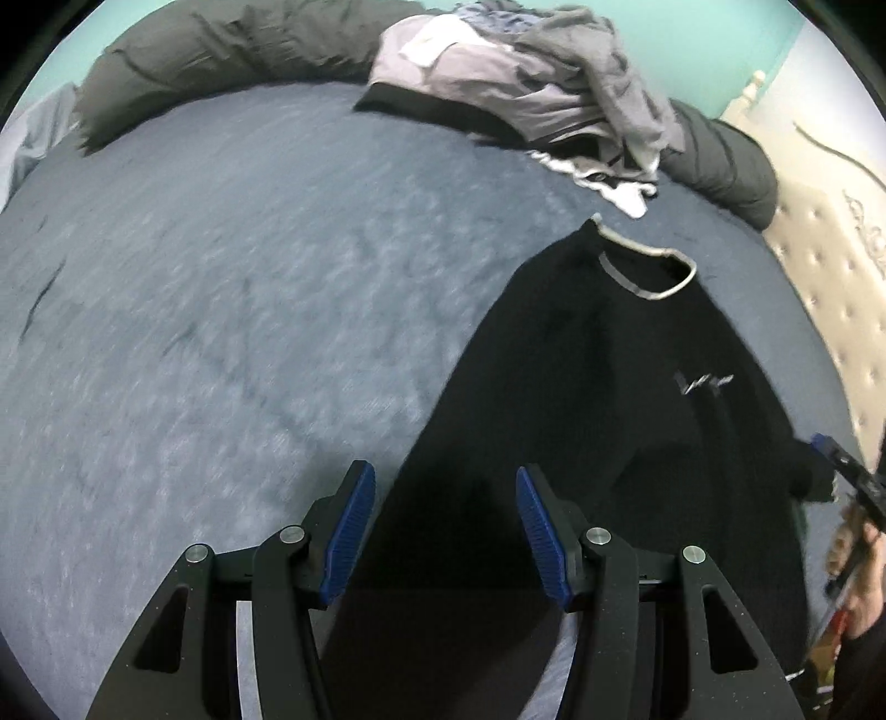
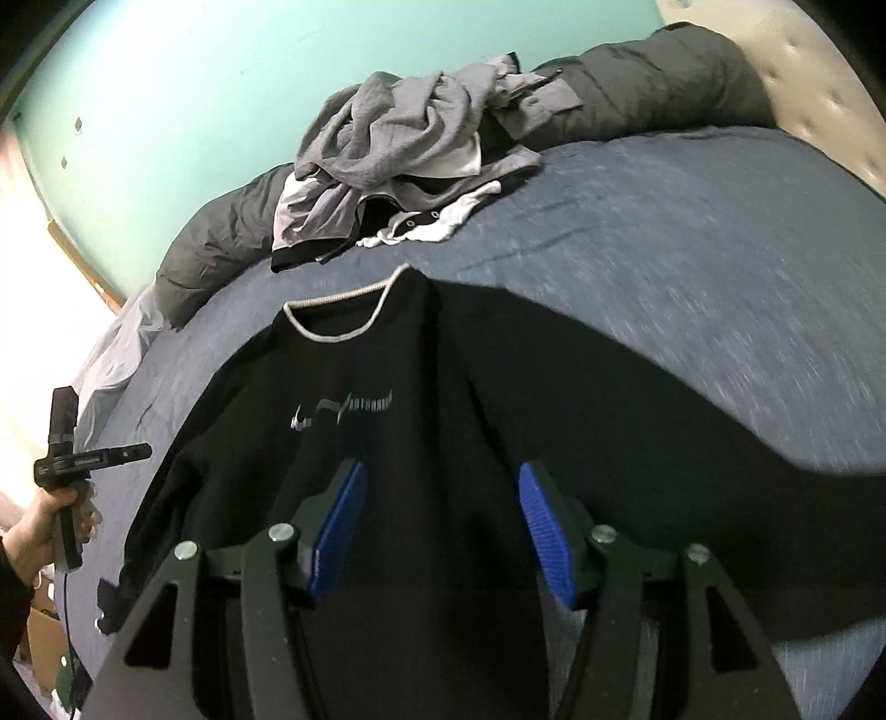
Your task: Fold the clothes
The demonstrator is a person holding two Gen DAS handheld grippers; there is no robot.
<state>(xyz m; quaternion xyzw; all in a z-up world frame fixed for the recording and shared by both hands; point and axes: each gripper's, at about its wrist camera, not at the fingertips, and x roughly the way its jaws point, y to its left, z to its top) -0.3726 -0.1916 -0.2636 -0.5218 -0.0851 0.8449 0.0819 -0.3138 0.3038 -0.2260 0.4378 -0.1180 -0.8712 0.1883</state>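
The bed [image 1: 221, 310] is bare across its left half. A black shirt [image 2: 421, 443] covers the right half. A heap of clothes [image 2: 410, 155] and a dark duvet [image 1: 232, 50] block the far edge.

Blue-covered bed [image 2: 637, 232], black sweatshirt [image 2: 387, 443] spread flat, heap of clothes [image 2: 398, 160], perhaps grey pillows [image 1: 221, 50]

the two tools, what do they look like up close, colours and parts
Both the left tool and the right tool are matte black, with angular linkage arms that have triangular cutouts, round silver pivot bolts, and ribbed blue pads on the inner finger faces. A thin dark cable hangs below the left one's handle.
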